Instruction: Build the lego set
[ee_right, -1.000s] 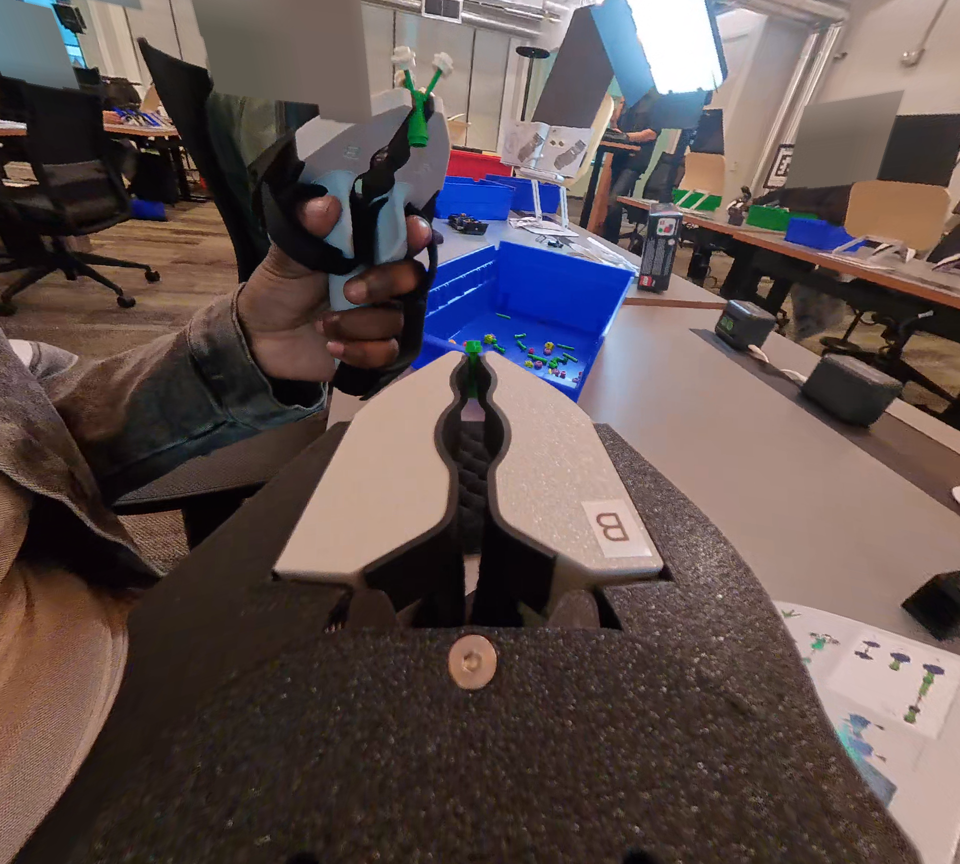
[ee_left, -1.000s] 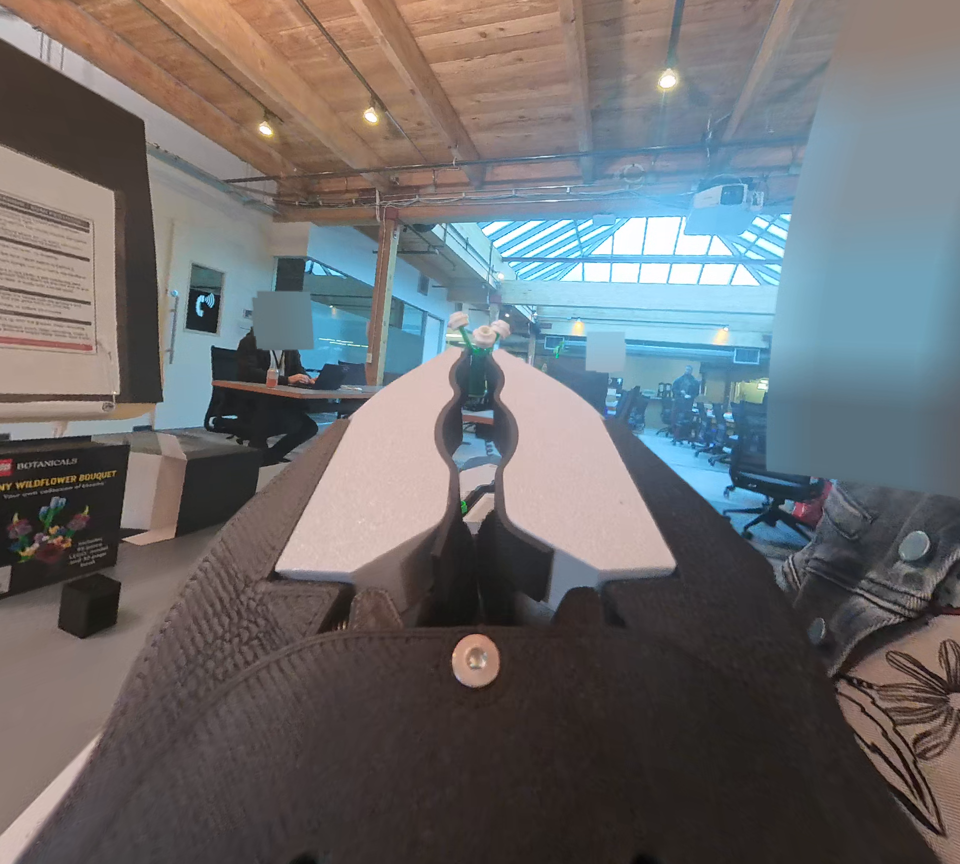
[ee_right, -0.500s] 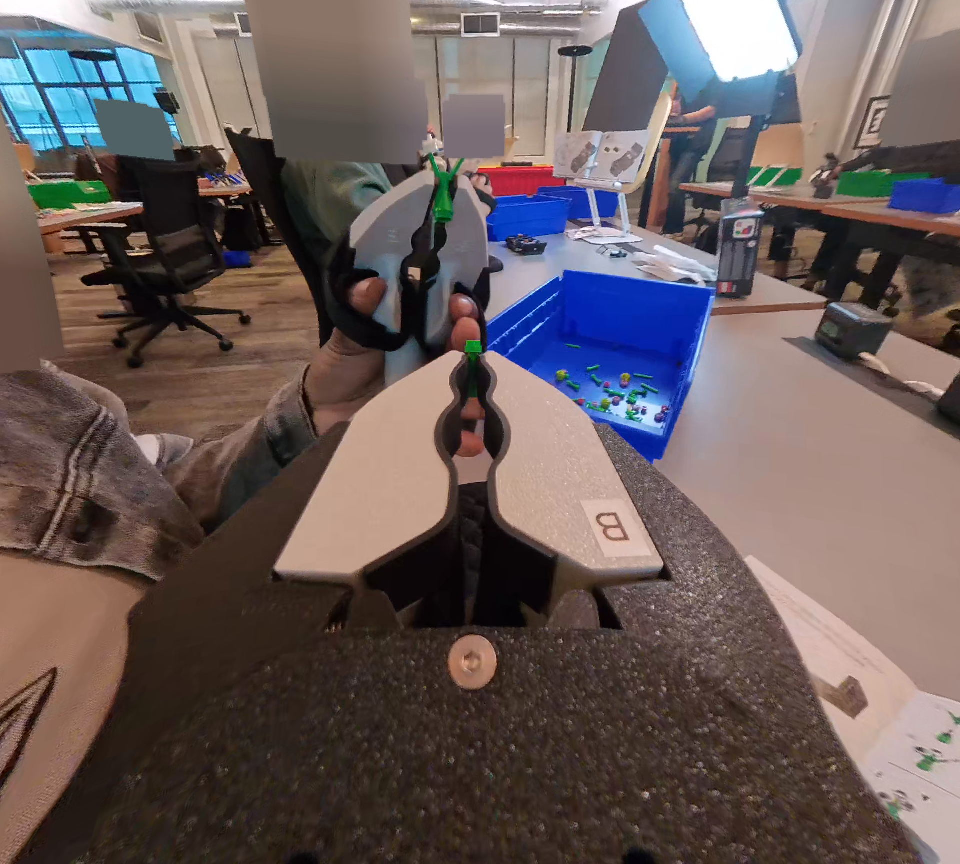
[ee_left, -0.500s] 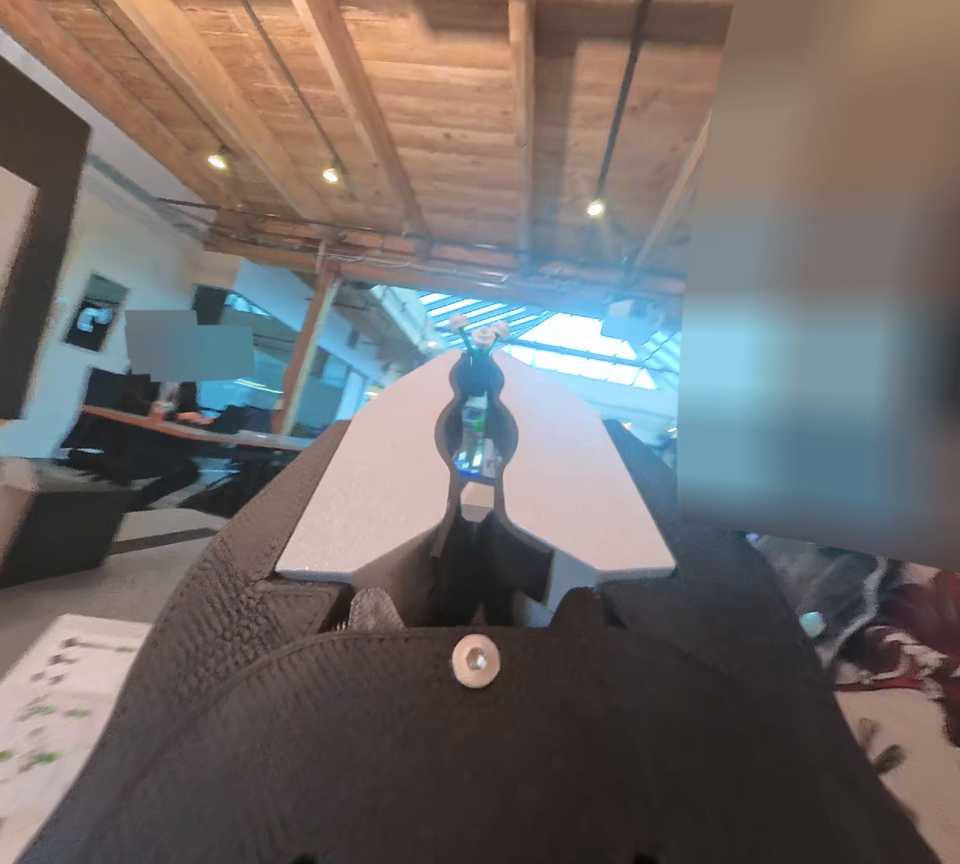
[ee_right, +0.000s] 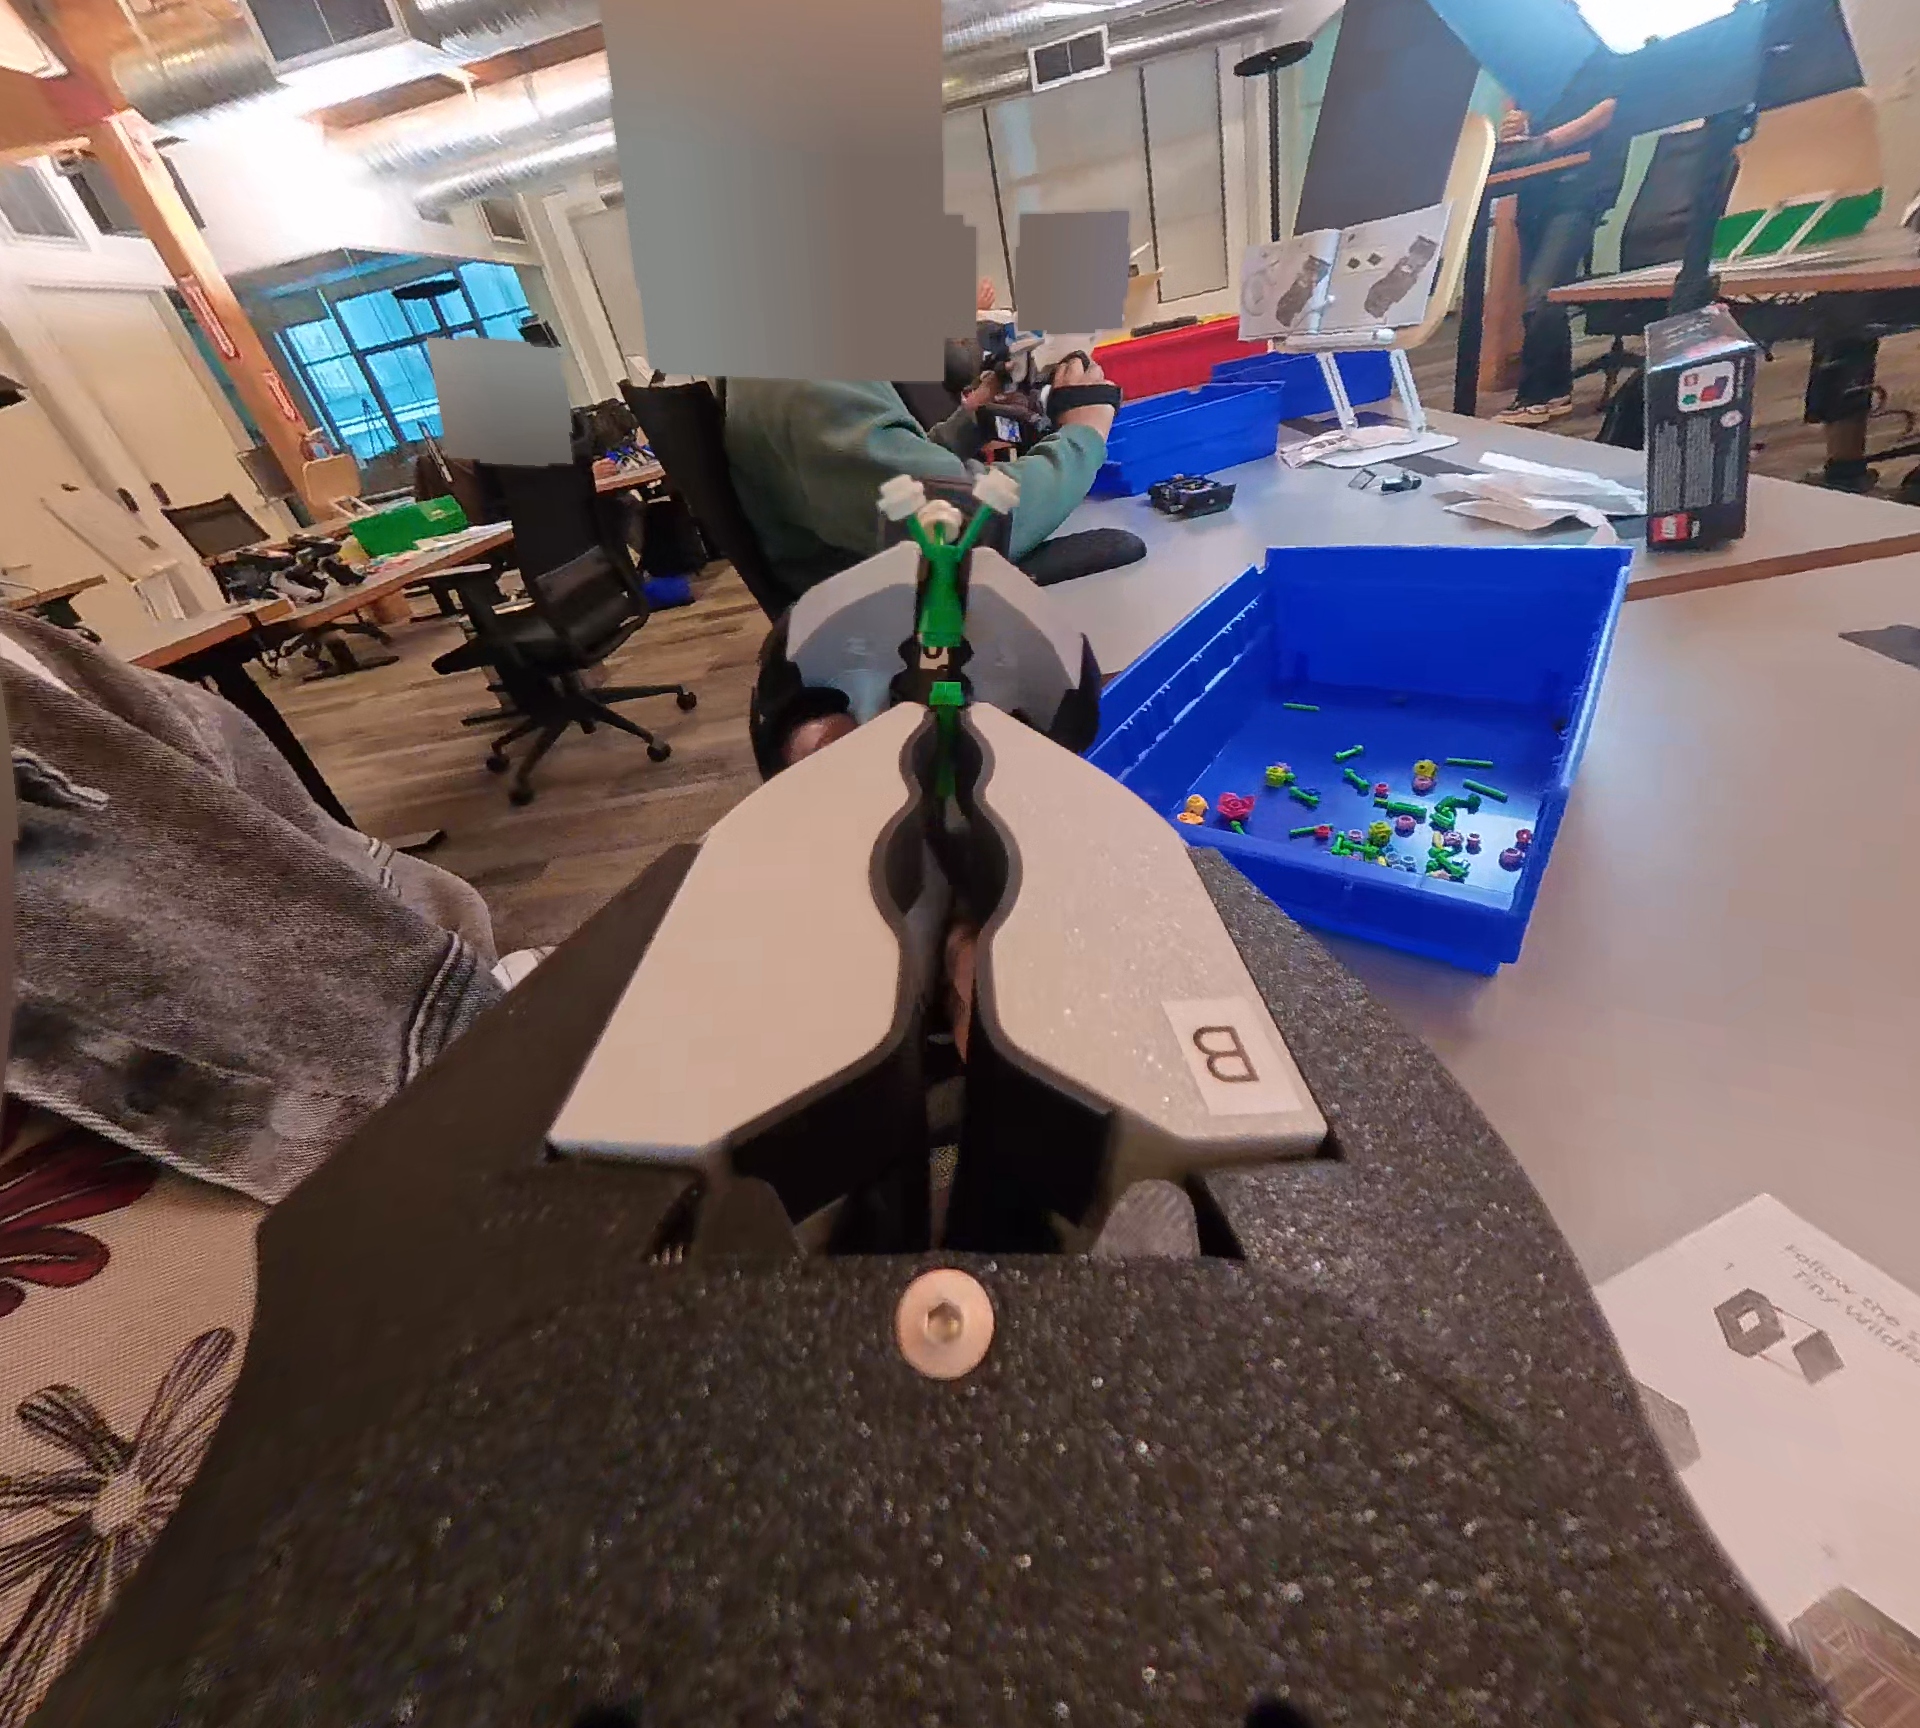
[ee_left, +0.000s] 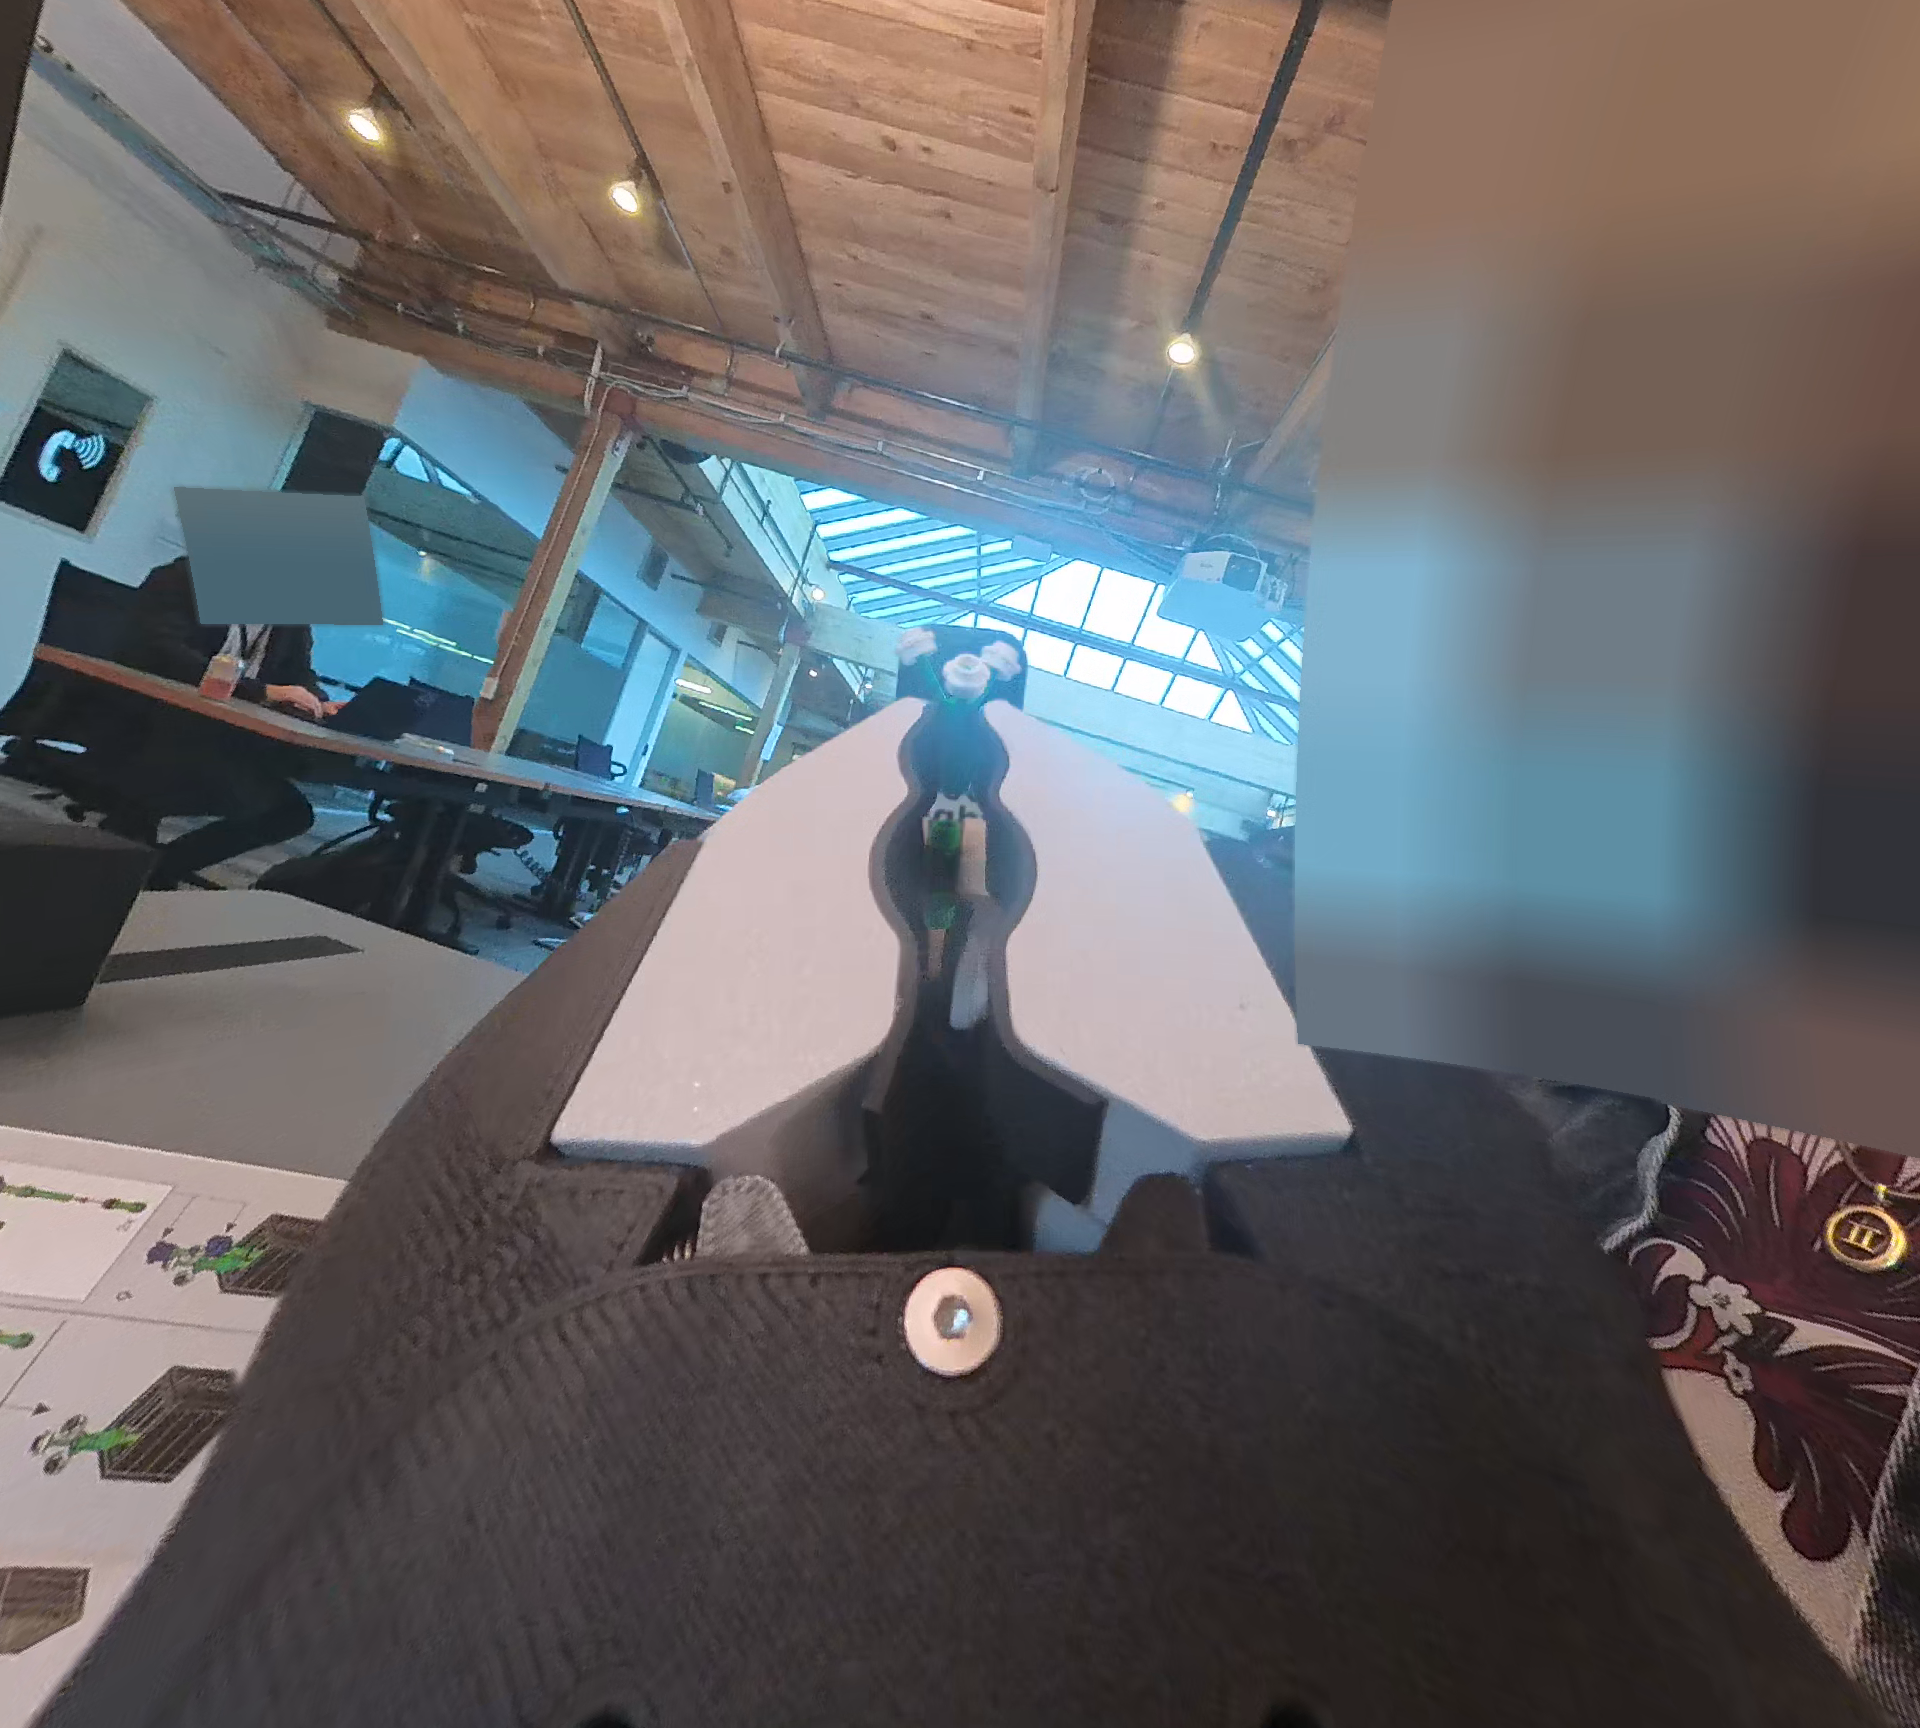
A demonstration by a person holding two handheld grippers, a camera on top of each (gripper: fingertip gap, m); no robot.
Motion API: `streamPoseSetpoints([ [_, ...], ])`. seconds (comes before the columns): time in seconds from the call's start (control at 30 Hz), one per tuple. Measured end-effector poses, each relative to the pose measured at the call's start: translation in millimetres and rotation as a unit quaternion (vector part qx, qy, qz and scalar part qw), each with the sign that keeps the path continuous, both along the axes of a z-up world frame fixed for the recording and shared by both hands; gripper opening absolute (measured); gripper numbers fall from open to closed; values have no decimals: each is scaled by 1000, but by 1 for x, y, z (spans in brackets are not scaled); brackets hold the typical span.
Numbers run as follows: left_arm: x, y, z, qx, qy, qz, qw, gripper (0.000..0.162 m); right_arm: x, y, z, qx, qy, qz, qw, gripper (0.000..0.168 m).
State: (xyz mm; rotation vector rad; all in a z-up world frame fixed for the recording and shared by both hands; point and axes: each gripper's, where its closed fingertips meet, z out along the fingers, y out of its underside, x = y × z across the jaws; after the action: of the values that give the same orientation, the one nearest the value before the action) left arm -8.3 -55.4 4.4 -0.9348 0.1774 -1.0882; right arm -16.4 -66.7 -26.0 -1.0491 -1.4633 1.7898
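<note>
My left gripper [ee_left: 951, 714] is shut on a green branched stem with three white flower heads [ee_left: 961, 672] and points up toward the ceiling. The right wrist view shows the stem with flowers [ee_right: 940, 556] upright between the left gripper's grey fingers [ee_right: 852, 629]. My right gripper [ee_right: 943, 710] is shut on a small green stem piece [ee_right: 943, 743]. The top of this piece sits just below the lower end of the flower stem. I cannot tell whether the two touch.
A blue bin [ee_right: 1455, 629] on the grey table [ee_right: 1714, 1003] holds several loose coloured pieces [ee_right: 1371, 811]. Instruction sheets lie at the right [ee_right: 1787, 1366] and, in the left wrist view, at the left [ee_left: 104, 1315]. A person's sleeve [ee_right: 208, 899] is at the left. People sit at desks behind.
The two grippers have come together. The left gripper with the flower stem now stands directly behind my right gripper's tips, with the small stem piece under it.
</note>
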Motion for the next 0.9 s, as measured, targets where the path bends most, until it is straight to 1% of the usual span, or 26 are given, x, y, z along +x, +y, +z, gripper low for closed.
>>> streamPoseSetpoints([
  [0.03, 0, 0, 0, 0, 3, 2, 1000, 6, 1, 0, 1, 0, -1, 1, 1000, 3],
  [0.33, 3, 4, -4, -15, 43, 35, 998, 5, 4, 5, 4, -2, -4, -8, 1000, 3],
  [0.53, 2, 5, -4, -18, 25, 24, 999, 6, 2, 7, 0, 1, -12, -14, 1000, 3],
  [0.9, 1, 9, -8, -25, 25, 22, 999, 6, -1, 9, -1, -12, -5, -15, 1000, 2],
])
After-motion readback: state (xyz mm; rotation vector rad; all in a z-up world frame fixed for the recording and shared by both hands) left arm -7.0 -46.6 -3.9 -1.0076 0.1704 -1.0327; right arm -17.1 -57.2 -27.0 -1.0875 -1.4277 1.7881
